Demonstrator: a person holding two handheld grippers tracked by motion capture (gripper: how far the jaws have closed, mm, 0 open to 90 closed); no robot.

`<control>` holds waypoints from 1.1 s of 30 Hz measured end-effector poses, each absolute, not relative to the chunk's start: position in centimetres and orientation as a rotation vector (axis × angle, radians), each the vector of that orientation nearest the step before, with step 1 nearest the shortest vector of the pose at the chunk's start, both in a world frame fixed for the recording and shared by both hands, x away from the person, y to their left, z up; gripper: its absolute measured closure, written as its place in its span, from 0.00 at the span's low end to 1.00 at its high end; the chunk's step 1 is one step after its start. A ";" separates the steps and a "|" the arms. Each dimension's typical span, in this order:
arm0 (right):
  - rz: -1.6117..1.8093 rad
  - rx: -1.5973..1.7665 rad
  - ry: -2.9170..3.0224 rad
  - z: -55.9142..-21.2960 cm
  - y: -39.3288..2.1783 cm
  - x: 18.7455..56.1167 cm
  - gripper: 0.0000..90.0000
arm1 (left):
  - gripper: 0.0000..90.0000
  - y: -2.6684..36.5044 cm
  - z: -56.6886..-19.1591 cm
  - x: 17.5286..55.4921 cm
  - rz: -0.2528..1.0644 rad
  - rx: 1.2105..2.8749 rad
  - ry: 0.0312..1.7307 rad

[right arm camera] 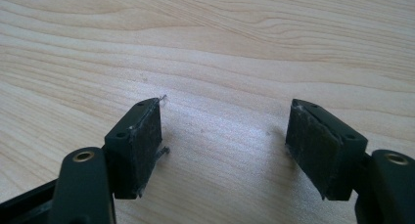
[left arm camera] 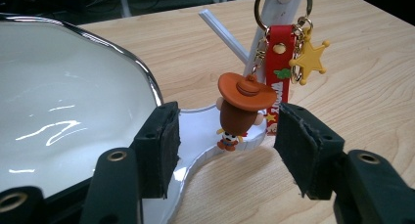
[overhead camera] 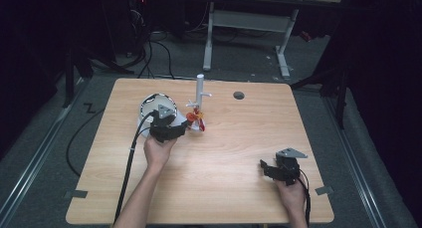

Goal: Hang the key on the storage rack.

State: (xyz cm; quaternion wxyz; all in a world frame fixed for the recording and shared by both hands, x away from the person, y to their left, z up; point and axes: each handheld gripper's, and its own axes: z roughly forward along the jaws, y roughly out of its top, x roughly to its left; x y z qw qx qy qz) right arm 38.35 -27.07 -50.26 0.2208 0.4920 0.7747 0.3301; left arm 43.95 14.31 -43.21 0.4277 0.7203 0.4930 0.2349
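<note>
A keychain [overhead camera: 198,119] hangs by its metal ring from a peg of a white stand [overhead camera: 200,88] near the table's middle. In the left gripper view it is a small cowboy figure [left arm camera: 242,106] with an orange hat, a red strap [left arm camera: 278,72] and a yellow star [left arm camera: 310,58], and the figure's feet rest on the stand's base [left arm camera: 200,131]. My left gripper [overhead camera: 183,126] [left arm camera: 227,116] points at the figure from just short of it, open, with its pads touching nothing. My right gripper [overhead camera: 266,168] [right arm camera: 225,121] is open over bare wood at the front right.
A white dish with a shiny metal rim [overhead camera: 158,94] [left arm camera: 142,70] stands directly left of the stand, and my left jaw is over its edge. The wooden table [overhead camera: 239,148] has a round grey cap [overhead camera: 239,95] at the back. A cable [overhead camera: 127,173] trails from the left gripper.
</note>
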 end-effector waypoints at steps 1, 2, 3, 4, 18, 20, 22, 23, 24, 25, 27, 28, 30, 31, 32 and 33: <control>0.912 1.361 2.141 -50.3 -27.1 38.4 0.33 | 0.47 14.4 -43.1 43.8 0.588 1.797 1.229; 0.913 1.360 2.142 -50.3 -27.1 38.4 0.33 | 0.47 14.5 -43.1 43.7 0.587 1.792 1.227; 0.913 1.361 2.141 -50.3 -27.1 38.4 0.33 | 0.47 14.6 -43.0 43.5 0.588 1.787 1.225; 0.913 1.361 2.141 -50.3 -27.1 38.4 0.33 | 0.47 14.7 -43.0 43.4 0.592 1.782 1.224; 0.913 1.360 2.142 -50.3 -27.1 38.4 0.33 | 0.46 15.7 -42.4 42.3 0.612 1.787 1.220; 0.913 1.361 2.142 -50.3 -27.1 38.4 0.33 | 0.46 15.9 -42.4 42.2 0.608 1.784 1.222; 0.913 1.361 2.142 -50.3 -27.1 38.4 0.33 | 0.45 16.2 -42.3 42.0 0.608 1.777 1.225; 0.913 1.360 2.142 -50.3 -27.1 38.4 0.33 | 0.45 16.3 -42.3 41.9 0.612 1.776 1.224; 0.913 1.361 2.142 -50.3 -27.1 38.4 0.33 | 0.45 16.3 -42.2 41.8 0.614 1.778 1.223; 0.912 1.360 2.142 -50.3 -27.1 38.4 0.33 | 0.45 16.4 -42.2 41.7 0.616 1.776 1.222; 0.913 1.361 2.142 -50.3 -27.1 38.4 0.33 | 0.45 16.6 -42.1 41.5 0.619 1.774 1.220; 0.913 1.360 2.142 -50.3 -27.1 38.4 0.33 | 0.45 16.7 -42.1 41.4 0.621 1.772 1.222; 0.913 1.360 2.142 -50.3 -27.1 38.4 0.33 | 0.45 16.9 -42.1 41.2 0.628 1.772 1.224; 0.913 1.360 2.142 -50.3 -27.1 38.4 0.33 | 0.45 17.0 -42.1 41.2 0.631 1.773 1.226; 0.913 1.360 2.142 -50.3 -27.1 38.4 0.33 | 0.45 17.1 -42.1 41.1 0.629 1.768 1.230; 0.913 1.360 2.142 -50.3 -27.1 38.4 0.33 | 0.45 17.2 -42.1 41.0 0.628 1.766 1.231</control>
